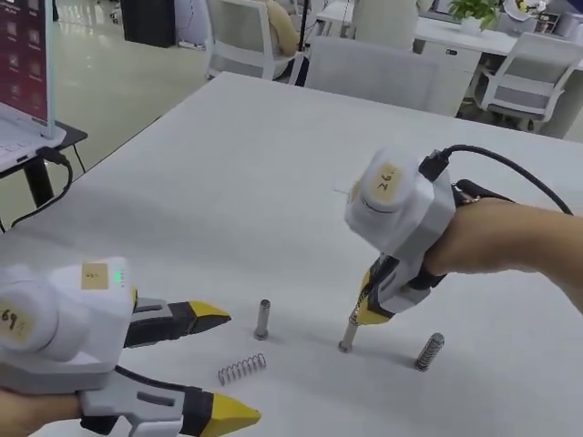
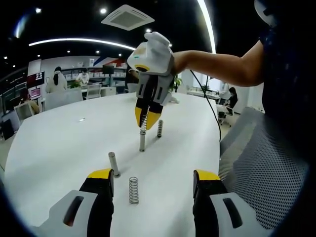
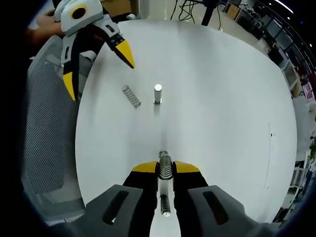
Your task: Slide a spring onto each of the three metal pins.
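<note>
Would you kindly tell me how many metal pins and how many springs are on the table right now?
Metal pins: 3
Springs: 3, one loose, one in the right gripper, one already on a pin
Total: 6

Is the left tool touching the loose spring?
Apart. Left gripper view: the loose spring lies between the open jaws of the left tool, table showing either side.

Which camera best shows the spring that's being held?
The right gripper view: the spring is close up, coils clear. The left gripper view shows it small; in the head view the right gripper mostly hides it.
</note>
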`<control>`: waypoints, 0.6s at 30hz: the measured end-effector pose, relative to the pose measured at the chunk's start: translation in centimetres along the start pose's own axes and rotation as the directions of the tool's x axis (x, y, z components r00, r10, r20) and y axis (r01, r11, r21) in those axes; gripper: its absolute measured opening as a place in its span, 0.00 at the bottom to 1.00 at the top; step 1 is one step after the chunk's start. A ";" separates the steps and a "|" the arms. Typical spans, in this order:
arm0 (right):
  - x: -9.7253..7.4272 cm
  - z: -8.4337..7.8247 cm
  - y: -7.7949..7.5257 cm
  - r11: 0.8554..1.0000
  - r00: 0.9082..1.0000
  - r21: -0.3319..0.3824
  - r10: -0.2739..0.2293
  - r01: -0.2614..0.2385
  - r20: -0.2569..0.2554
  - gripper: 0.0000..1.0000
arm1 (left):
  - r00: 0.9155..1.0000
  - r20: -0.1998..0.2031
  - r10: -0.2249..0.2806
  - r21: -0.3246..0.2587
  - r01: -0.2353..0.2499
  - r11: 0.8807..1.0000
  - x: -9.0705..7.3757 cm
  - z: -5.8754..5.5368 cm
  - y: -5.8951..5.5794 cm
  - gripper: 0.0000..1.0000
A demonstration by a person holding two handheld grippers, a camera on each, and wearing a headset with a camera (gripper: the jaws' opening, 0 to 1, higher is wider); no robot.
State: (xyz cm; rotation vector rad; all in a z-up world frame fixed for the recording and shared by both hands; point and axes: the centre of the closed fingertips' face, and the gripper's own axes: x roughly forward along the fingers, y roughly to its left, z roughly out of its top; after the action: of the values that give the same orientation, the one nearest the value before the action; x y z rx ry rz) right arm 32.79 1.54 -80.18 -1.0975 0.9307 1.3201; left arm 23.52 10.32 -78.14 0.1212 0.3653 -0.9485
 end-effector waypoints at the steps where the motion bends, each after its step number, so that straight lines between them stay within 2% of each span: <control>1: 0.2 -0.1 0.0 1.000 1.000 0.000 0.001 -0.001 -0.004 0.09 | 1.000 0.000 0.000 0.000 0.000 1.000 0.0 0.0 0.0 0.61; 18: 2.4 -0.7 0.3 0.999 0.999 0.017 0.029 -0.028 -0.024 0.09 | 1.000 -0.001 0.002 -0.005 -0.002 1.000 0.2 -0.1 0.0 0.60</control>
State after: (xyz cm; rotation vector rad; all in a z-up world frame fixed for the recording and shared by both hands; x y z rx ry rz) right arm 32.67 1.50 -82.70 -1.0931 0.9772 1.3222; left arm 23.60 10.20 -78.25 0.1174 0.3679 -0.9458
